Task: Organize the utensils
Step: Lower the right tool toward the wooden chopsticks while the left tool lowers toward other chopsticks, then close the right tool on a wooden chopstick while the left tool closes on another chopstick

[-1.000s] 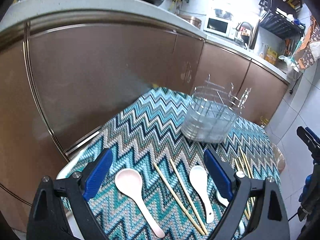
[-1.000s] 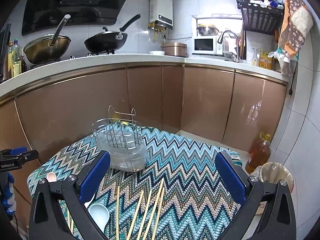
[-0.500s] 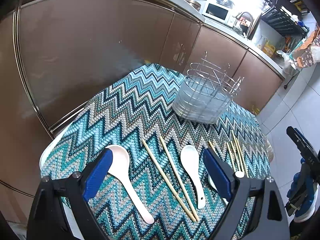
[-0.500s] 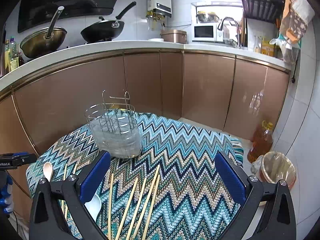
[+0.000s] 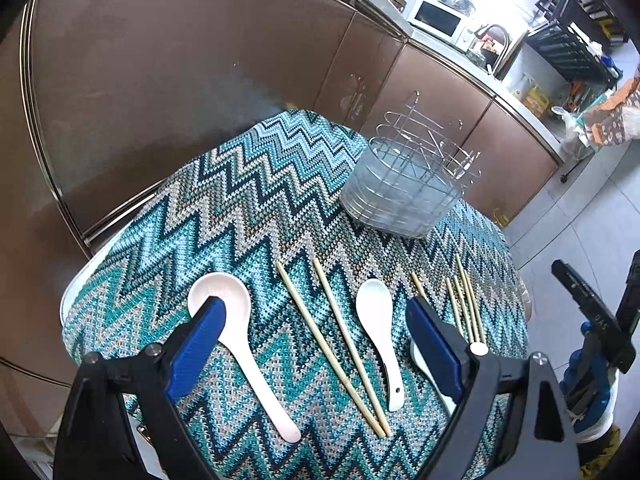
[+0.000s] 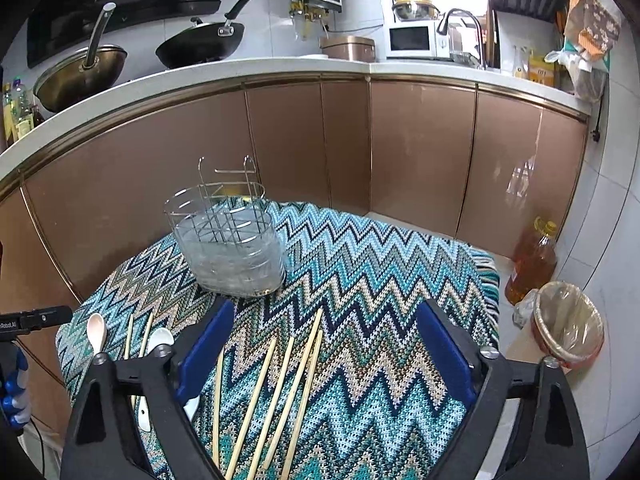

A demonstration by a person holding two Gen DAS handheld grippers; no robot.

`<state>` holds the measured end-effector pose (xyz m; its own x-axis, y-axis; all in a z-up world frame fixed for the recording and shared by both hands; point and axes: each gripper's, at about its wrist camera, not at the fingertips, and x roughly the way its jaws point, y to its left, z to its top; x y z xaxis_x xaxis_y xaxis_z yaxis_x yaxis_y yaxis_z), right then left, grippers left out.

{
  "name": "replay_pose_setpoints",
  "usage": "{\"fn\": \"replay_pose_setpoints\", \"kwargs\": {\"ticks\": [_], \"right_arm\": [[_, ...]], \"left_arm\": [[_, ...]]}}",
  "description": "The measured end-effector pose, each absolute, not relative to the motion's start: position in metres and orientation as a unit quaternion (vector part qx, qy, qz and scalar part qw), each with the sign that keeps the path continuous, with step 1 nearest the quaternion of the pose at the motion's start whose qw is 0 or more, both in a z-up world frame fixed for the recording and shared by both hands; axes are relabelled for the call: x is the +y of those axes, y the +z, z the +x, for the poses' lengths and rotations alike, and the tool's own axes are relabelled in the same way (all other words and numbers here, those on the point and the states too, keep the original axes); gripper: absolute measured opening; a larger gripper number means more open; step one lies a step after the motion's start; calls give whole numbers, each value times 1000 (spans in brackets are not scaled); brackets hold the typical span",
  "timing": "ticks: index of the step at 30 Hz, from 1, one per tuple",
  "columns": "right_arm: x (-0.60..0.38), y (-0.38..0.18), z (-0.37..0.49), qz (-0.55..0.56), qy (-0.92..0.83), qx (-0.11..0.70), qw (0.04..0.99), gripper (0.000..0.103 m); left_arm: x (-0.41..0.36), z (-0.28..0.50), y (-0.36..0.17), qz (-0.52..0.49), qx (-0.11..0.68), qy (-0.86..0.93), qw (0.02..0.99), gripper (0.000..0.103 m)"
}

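Note:
A wire utensil holder [image 5: 404, 192] with a clear liner stands at the far side of the zigzag-cloth table [image 5: 224, 208]; it also shows in the right wrist view [image 6: 230, 248]. My left gripper [image 5: 316, 320] is open above a pinkish spoon [image 5: 236, 336], two chopsticks [image 5: 336, 344] and a white spoon [image 5: 378, 328]. My right gripper [image 6: 324, 332] is open above several chopsticks [image 6: 276, 392]. The pinkish spoon [image 6: 97, 332] and a white spoon [image 6: 158, 340] lie to its left.
Brown cabinets [image 6: 420, 148] curve behind the table. An oil bottle [image 6: 532, 260] and a lined bin [image 6: 568, 328] stand on the floor at the right. More chopsticks [image 5: 466, 300] lie near the table's right edge.
Both grippers have tilted down and moved closer over the table. The utensils now sit higher in each view. Both stay open and empty.

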<state>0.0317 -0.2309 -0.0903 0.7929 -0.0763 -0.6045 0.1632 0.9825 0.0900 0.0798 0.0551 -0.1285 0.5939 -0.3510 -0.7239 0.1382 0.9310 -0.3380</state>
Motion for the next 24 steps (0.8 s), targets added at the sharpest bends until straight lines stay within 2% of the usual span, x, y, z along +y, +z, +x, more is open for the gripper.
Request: {"fn": "replay_pose_setpoints", "kwargs": {"ticks": [12, 15, 17, 24], "right_arm": [[-243, -120, 56, 122, -17, 395, 910, 60], [-249, -129, 64, 132, -8, 419, 898, 53], [-252, -134, 69, 133, -6, 431, 893, 48], [-260, -150, 82, 131, 0, 466, 875, 45]], "left_arm": [[20, 108, -131, -134, 472, -176, 853, 88], [15, 123, -137, -141, 494, -174, 840, 80], [14, 135, -146, -151, 514, -167, 827, 69], [19, 170, -180, -184, 570, -141, 788, 47]]}}
